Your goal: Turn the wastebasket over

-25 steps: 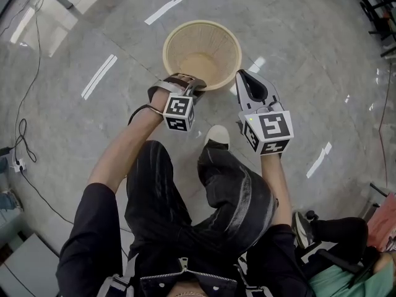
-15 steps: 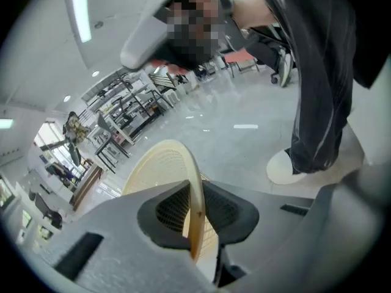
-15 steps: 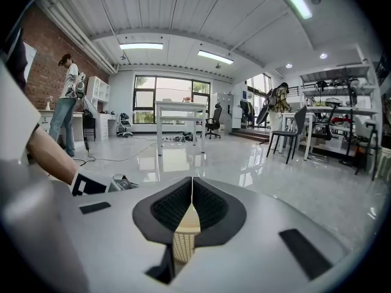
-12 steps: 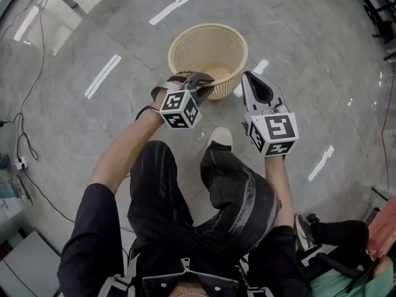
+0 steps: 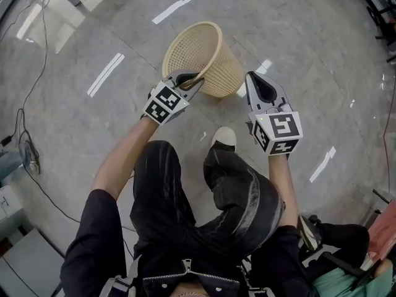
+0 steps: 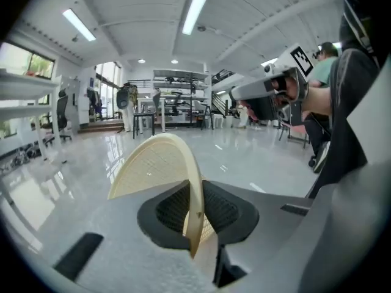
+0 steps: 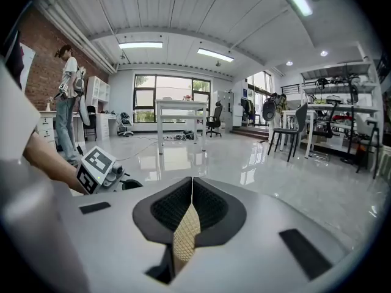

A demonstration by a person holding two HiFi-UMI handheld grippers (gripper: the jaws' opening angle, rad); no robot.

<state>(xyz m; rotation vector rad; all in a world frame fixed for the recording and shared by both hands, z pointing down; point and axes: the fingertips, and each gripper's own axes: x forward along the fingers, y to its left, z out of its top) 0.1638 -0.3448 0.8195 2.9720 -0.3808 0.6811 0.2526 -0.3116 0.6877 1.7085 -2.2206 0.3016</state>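
Tilted wastebasket (image 5: 199, 55), rim in L tool (image 5: 189, 79)

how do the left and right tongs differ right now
The left tongs are clamped on the rim of the basket, which is tilted onto its side. The right tongs are shut beside the basket's base and seem to grip nothing. The left tongs are rolled sideways, while the right tongs sit flat. Both point away from the person, toward the basket.

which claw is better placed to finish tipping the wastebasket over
Left. The left claw is clamped on the rim of the tilted wastebasket; the right claw is shut beside its wall.
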